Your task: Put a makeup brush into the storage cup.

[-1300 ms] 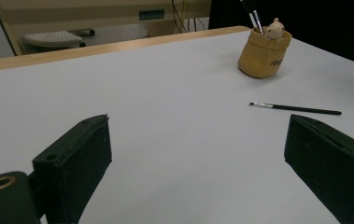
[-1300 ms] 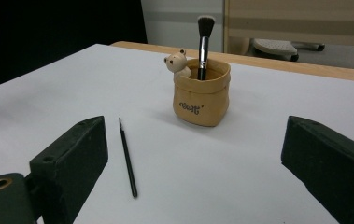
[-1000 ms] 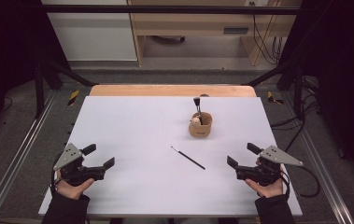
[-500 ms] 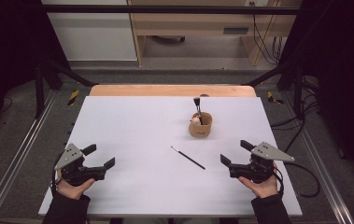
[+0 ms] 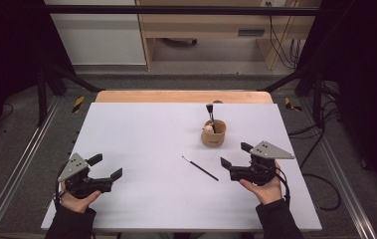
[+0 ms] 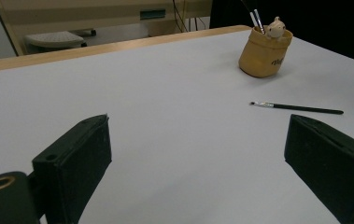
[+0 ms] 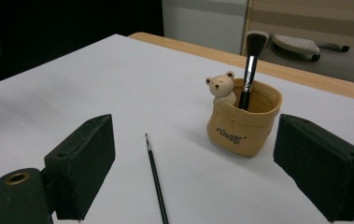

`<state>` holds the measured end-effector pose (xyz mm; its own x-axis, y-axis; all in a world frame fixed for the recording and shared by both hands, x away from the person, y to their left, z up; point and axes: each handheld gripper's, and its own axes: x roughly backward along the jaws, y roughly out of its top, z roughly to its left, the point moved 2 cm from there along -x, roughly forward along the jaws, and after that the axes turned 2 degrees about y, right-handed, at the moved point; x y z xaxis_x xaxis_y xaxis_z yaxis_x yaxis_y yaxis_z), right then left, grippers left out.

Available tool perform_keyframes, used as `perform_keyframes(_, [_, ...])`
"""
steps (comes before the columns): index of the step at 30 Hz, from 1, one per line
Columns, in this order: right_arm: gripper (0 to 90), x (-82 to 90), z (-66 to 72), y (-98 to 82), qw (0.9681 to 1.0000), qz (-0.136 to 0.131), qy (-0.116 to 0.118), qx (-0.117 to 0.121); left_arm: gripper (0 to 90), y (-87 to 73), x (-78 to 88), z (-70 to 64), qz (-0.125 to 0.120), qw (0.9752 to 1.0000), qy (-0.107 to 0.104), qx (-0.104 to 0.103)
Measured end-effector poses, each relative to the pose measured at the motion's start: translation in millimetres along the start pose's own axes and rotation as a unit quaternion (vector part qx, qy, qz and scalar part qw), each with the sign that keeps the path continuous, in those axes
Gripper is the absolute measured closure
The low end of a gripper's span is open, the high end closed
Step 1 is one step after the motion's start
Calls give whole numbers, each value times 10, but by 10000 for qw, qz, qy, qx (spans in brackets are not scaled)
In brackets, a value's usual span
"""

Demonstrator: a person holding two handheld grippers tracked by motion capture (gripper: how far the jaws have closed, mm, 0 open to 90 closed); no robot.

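On the white table [image 5: 141, 129] the thin brush [image 5: 200, 168] lies flat, at about 9 o'clock from the right gripper [image 5: 236, 157], near its jaws but apart. These jaws stand apart and have just been closing a little, with nothing between them. At 11 o'clock from it stands the tan pot [image 5: 213, 134], holding a big brush [image 5: 210, 113] and a small bear [image 7: 221, 88]. Nothing blocks the way to the thin brush. The left gripper [image 5: 108, 167] hovers at the near left with jaws apart, empty.
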<state>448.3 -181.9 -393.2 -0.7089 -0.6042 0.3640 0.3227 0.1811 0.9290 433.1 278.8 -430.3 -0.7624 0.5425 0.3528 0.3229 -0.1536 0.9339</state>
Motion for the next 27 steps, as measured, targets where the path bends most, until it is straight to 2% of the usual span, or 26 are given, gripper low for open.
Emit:
perform_keyframes(9, [178, -145, 65, 119, 9994, 319, 102, 120, 68, 1, -8, -14, 28, 10000, -16, -28])
perform_keyframes(15, [192, -264, 129, 208, 9976, 612, 199, 271, 68, -1, -7, -8, 25, 10000, -8, -8])
perform_keyframes(27, [198, -575, 317, 303, 9899, 1195, 447, 619, 68, 8, -4, -23, 28, 10000, -31, -50])
